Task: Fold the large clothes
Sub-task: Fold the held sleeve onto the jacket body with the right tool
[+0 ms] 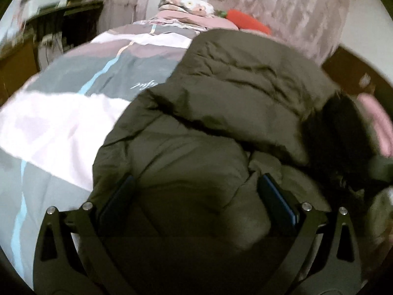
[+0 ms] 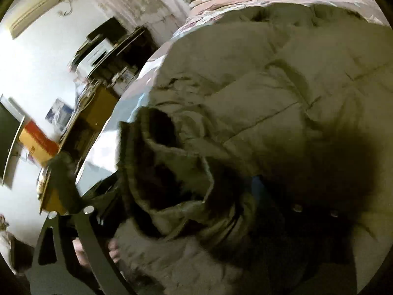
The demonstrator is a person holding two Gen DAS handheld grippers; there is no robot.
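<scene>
An olive-green puffer jacket [image 1: 221, 93] lies bunched on the bed, with dark furry trim [image 1: 331, 123] at its right side. My left gripper [image 1: 196, 189] stands open and wide just over it. Its blue-padded fingers [image 1: 277, 196] flank a puffy fold without pinching it. In the right wrist view the jacket [image 2: 282, 78] fills most of the picture. A ribbed opening with dark lining [image 2: 159, 135], a cuff as it seems, lies between the fingers of my right gripper [image 2: 181, 191]. That gripper is open, and cloth partly hides its right finger.
The bedspread [image 1: 73, 113] has grey, white and pink patches and a blue stripe. Pillows [image 1: 186, 5] and an orange plush carrot [image 1: 248, 22] lie at the head of the bed. A dark desk with shelves [image 2: 105, 56] stands beside the bed's left edge.
</scene>
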